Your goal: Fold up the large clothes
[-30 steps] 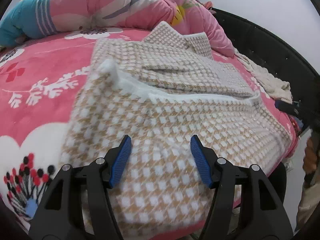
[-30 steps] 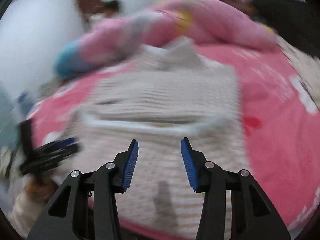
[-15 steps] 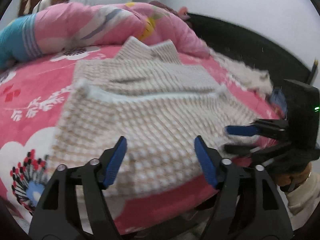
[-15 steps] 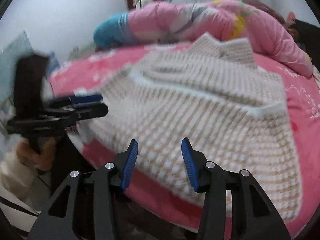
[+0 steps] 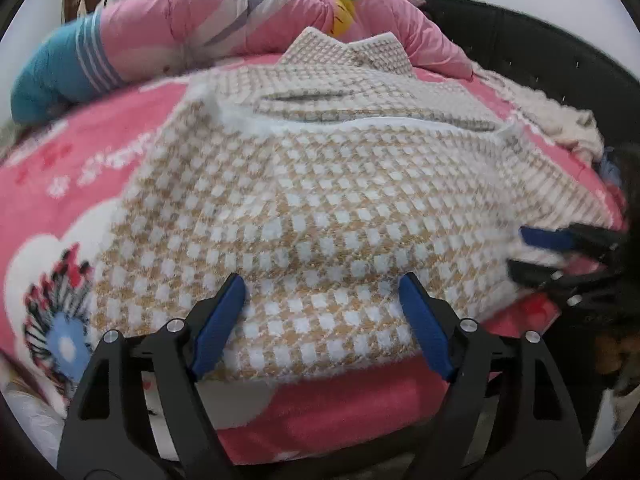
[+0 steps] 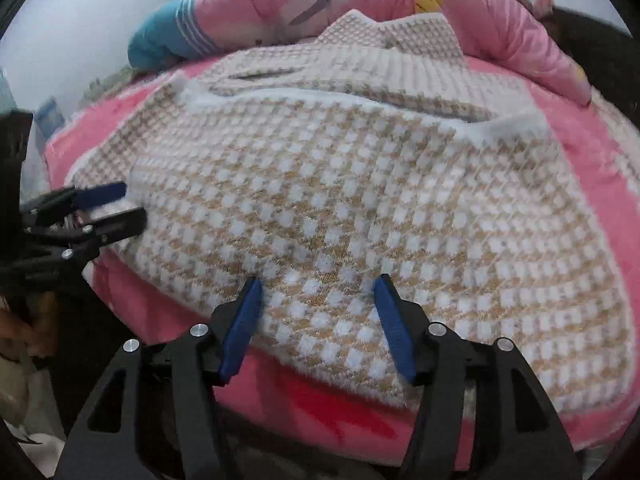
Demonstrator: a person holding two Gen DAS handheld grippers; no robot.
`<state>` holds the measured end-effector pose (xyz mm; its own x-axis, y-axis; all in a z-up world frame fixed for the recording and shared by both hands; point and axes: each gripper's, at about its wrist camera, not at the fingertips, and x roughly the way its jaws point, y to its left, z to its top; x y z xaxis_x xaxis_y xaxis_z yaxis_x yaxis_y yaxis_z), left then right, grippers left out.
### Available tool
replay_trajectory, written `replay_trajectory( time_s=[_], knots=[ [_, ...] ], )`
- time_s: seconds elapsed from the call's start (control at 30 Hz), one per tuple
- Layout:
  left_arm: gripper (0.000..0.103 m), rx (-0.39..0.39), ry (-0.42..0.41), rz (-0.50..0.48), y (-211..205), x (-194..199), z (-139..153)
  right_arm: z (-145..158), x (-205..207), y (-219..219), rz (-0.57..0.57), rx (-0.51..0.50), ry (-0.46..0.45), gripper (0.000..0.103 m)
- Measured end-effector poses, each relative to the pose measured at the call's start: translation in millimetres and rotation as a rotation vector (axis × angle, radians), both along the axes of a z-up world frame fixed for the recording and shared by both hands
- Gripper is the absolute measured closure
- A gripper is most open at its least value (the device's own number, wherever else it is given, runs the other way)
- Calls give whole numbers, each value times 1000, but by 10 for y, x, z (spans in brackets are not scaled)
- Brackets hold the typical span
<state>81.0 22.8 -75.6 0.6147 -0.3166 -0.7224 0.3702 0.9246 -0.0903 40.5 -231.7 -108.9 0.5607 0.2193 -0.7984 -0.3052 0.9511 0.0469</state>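
Note:
A large tan-and-white checked fleece garment (image 5: 320, 184) (image 6: 360, 200) lies spread on the pink bedspread (image 5: 80, 168), its lower part folded up over the upper part, collar at the far end. My left gripper (image 5: 320, 284) hovers over the near hem with its jaws opening; the cloth lies below and between the blue pads (image 5: 218, 332), which do not press on it. My right gripper (image 6: 318, 282) hangs over the near hem further along, jaws also opening, pads clear of the cloth. Each gripper shows in the other's view: the right gripper (image 5: 552, 256) and the left gripper (image 6: 104, 208), both at the garment's side edges.
A rolled pink and blue quilt (image 5: 200, 32) lies along the far side of the bed. A black padded bed frame (image 5: 540, 40) curves round the right, with a cream cloth (image 5: 560, 120) heaped by it. The bed's near edge (image 5: 320, 412) drops off just under the grippers.
Both grippers have drawn back to the garment's near hem and sunk lower, and their jaws have widened. Each gripper has come into the other's view at the garment's sides.

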Motion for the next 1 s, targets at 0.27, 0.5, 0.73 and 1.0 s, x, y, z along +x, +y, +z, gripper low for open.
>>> replay_trajectory(
  time_s=[0.27,0.5,0.73,1.0],
  knots=[
    [26,-168,49,128,619,93,-31,77,3,-769,-235,24,12,46],
    [26,-294,62,149,812,114,153,356,-84,-708,-194,74,-14,41],
    [21,-207,-38,129,535,324,573,771,59,-438,-136,111,-90,15],
    [13,37,34,176,-58,951,438,916,556,-319,-208,84,-89,11]
  ],
)
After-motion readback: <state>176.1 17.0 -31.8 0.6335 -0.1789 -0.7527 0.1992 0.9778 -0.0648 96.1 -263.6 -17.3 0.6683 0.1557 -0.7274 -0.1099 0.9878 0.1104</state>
